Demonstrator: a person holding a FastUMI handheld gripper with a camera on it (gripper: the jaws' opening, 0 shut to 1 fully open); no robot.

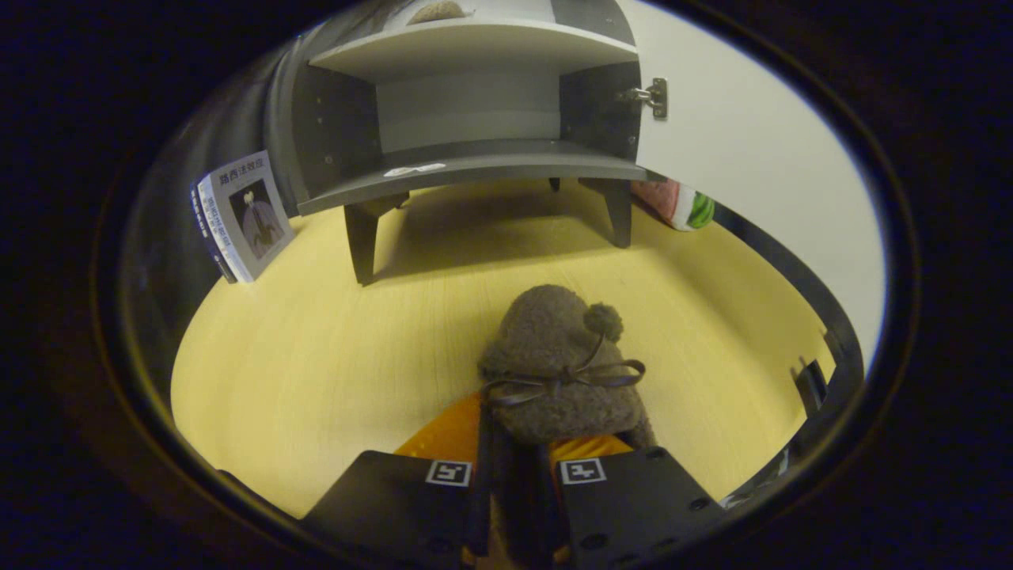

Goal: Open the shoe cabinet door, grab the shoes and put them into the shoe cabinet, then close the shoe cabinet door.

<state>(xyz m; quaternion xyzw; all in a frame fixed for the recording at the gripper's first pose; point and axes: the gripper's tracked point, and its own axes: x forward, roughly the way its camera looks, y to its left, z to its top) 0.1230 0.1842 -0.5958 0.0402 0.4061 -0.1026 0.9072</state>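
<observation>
The tongs (516, 475) are closed on a fuzzy brown shoe (558, 372). The two fingers sit close together, and the back of the shoe is squeezed in the thin gap between them. The toe of the shoe points away from the fingers, toward the cabinet (475, 119). A thin bow (566, 378) is tied across the top of the shoe, and a small fluffy ball (603, 318) hangs at the end of its string. Something orange shows under the shoe, just ahead of the fingers, but I cannot tell what it is.

The shoe is over the yellow counter (316, 348), well short of the cabinet. I cannot tell if it rests on the counter or is lifted a bit.

The cabinet stands beyond the shoe on short legs. Its door (752, 174) is swung open to the right, with a metal hinge (653, 96) at its edge. The low shelf inside is bare but for a small white sticker (414, 169) on its front edge. On top of the cabinet lies another fuzzy brown thing (437, 11), but too little shows to say what.

A book (241, 215) leans upright to the left of the cabinet. A pink and green thing (681, 204) lies under the open door, to the right of the cabinet's leg.
</observation>
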